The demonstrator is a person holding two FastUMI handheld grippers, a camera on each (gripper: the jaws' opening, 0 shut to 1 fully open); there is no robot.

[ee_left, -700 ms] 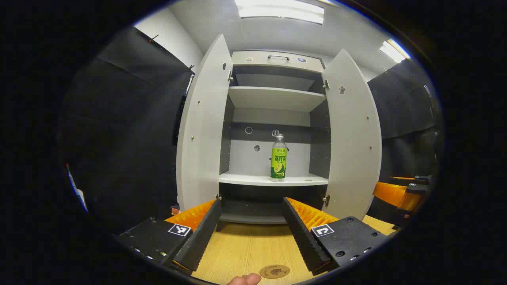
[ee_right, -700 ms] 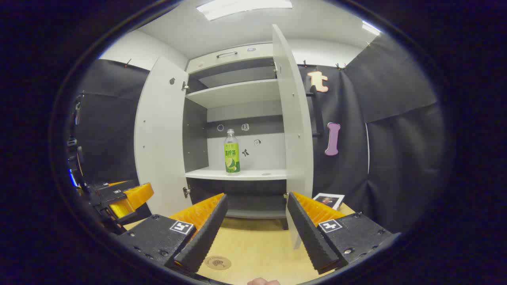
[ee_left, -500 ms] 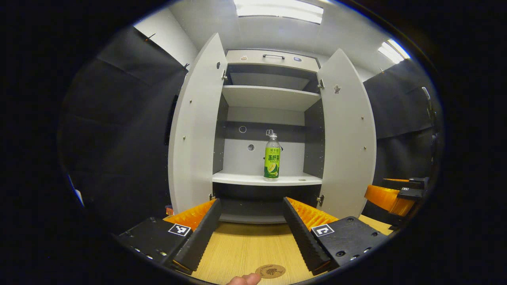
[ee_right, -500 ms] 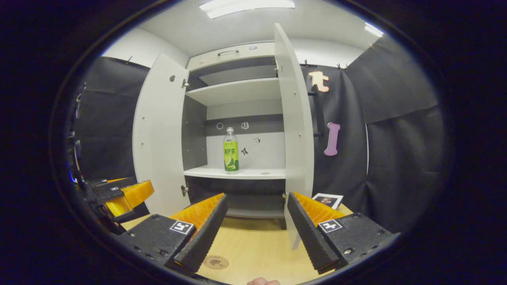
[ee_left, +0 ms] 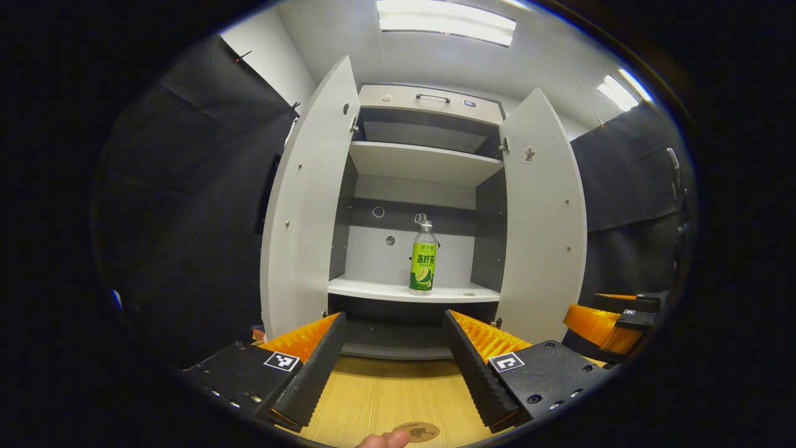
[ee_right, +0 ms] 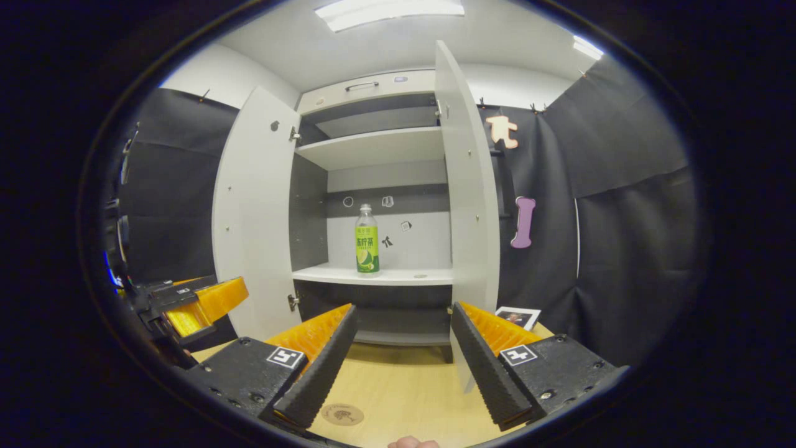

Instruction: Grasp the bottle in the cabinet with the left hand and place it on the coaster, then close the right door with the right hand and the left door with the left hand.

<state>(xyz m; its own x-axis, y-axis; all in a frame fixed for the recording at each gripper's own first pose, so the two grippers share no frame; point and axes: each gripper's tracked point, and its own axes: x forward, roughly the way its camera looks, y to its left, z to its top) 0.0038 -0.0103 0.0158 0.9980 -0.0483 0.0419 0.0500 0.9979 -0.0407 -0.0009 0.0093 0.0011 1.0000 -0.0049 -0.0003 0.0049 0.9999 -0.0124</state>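
the bottle (ee_left: 423, 258) stands upright on the cabinet's lower shelf (ee_left: 413, 290), toward the shelf's right half and near its front edge, well beyond the left gripper (ee_left: 390, 364), whose fingers are spread wide with nothing between them. the right gripper (ee_right: 398, 358) is likewise released and empty, over the desk (ee_right: 404, 389) in front of the cabinet. the bottle is clear plastic with a green label and pale cap. the round brown coaster (ee_left: 416, 430) lies flat at the desk's near edge, a fingertip (ee_left: 385, 440) just beside it. the shelves are smooth white boards, the desk pale wood grain, the finger pads ribbed black on orange. both white doors, left door (ee_left: 305, 211) and right door (ee_left: 541, 218), stand swung fully open, leaving the shelf front unobstructed.
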